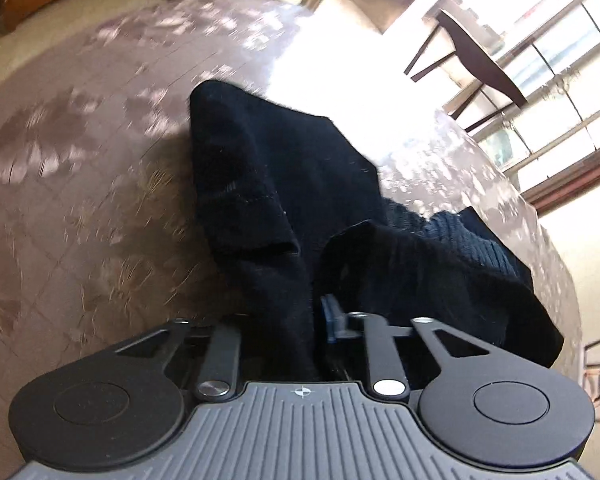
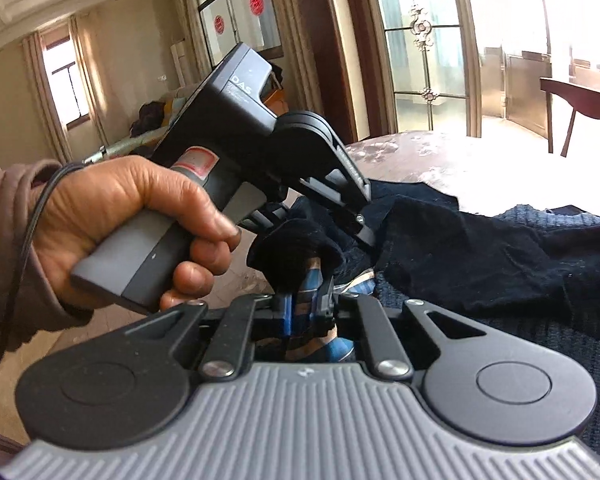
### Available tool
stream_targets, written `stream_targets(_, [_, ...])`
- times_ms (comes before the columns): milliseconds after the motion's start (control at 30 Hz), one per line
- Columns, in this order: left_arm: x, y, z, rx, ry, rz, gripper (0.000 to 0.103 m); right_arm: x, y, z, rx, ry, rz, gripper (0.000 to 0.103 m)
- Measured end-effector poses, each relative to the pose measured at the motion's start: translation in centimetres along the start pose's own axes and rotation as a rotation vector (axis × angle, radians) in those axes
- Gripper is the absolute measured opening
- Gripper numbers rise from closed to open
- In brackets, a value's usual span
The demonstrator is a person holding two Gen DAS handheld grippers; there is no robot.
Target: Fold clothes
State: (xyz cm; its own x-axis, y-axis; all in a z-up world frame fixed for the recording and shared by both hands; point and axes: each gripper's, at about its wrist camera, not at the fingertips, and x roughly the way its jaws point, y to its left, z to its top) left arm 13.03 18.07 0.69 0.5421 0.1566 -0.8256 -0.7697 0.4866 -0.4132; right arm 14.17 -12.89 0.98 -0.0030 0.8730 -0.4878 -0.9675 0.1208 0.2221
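One dark garment [image 1: 300,184] lies bunched near the table [image 1: 80,168] edge; two grippers clamp its cloth, left gripper [image 1: 316,320], right gripper [image 2: 304,304], perhaps on a striped part.

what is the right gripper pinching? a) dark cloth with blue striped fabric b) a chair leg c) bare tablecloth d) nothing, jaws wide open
a: in the right wrist view the right gripper has its jaws drawn close on the dark garment, with blue striped fabric showing between them.
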Motion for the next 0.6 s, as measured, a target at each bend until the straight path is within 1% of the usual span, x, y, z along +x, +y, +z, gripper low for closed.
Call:
stream_targets(67, [-0.3,-1.0,0.2,0.03,-0.012,-0.001,0.014,-0.5,-0.4,0.2,0.013,-0.015,-0.004,0.012])
stream_targets(200, [-1.0,-3.1,0.6,0.064,-0.041,-0.013,0.014,-1.4,-1.1,0.6,0.031,-0.049,-0.025,0.012])
stream_targets(333, [-1.5,-5.8,1.0,0.128,-0.07,-0.028,0.014,-2.6,-2.2,1.2,0.06,-0.086,-0.056,0.012])
stream_targets(500, [-1.6,-10.4,1.1,0.231,-0.092,-0.078,0.014,-4.8,-4.1,1.7,0.111,-0.144,-0.115,0.012])
stream_targets(600, [-1.2,-13.9,0.6,0.302,-0.087,-0.117,0.014,-6.6,-5.3,1.6,0.142,-0.178,-0.163,0.012])
